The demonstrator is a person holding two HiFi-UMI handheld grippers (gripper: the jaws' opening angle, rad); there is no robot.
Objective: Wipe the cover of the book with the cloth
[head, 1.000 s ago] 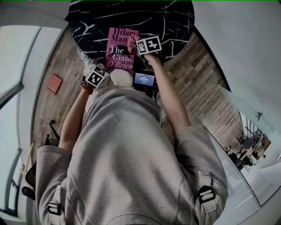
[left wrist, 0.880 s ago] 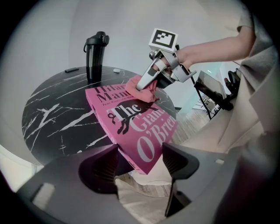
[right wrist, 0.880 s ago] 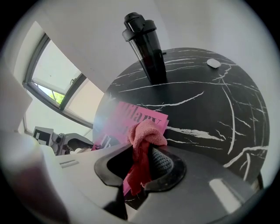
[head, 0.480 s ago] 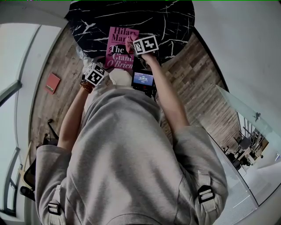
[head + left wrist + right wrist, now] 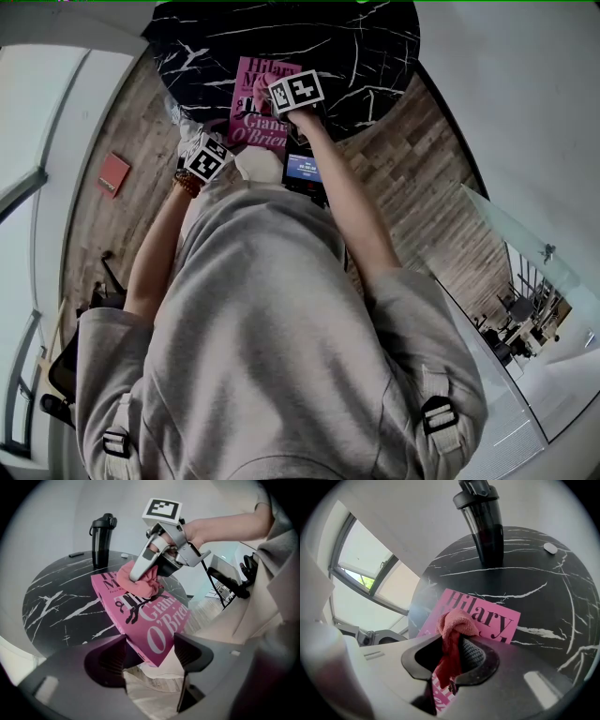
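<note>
The book (image 5: 151,620), bright pink with big lettering, lies flat at the near edge of the round black marbled surface (image 5: 55,603), and its near corner pokes out past the rim. On its cover, over the upper part of the title, sits the cloth (image 5: 141,581), a bunched pink-red wad pressed down onto the pink. The right tongs (image 5: 452,660) have that cloth clamped, jaws closed on it, with a strip of fabric hanging down between them and the bunched end touching the cover beside the author's first name. The person's hand is wrapped around the handle, with the marker cube on top. Now the left tongs (image 5: 150,654): jaws spread wide, the book's overhanging corner framed between them. Whether either jaw touches the book is hard to tell. Farther back on the surface a tall black lidded bottle (image 5: 485,523) stands upright, well apart from the book, and a small pale object (image 5: 551,548) lies near the far rim. Below is wooden plank floor (image 5: 122,230) with a flat red item (image 5: 114,175) lying on it.
</note>
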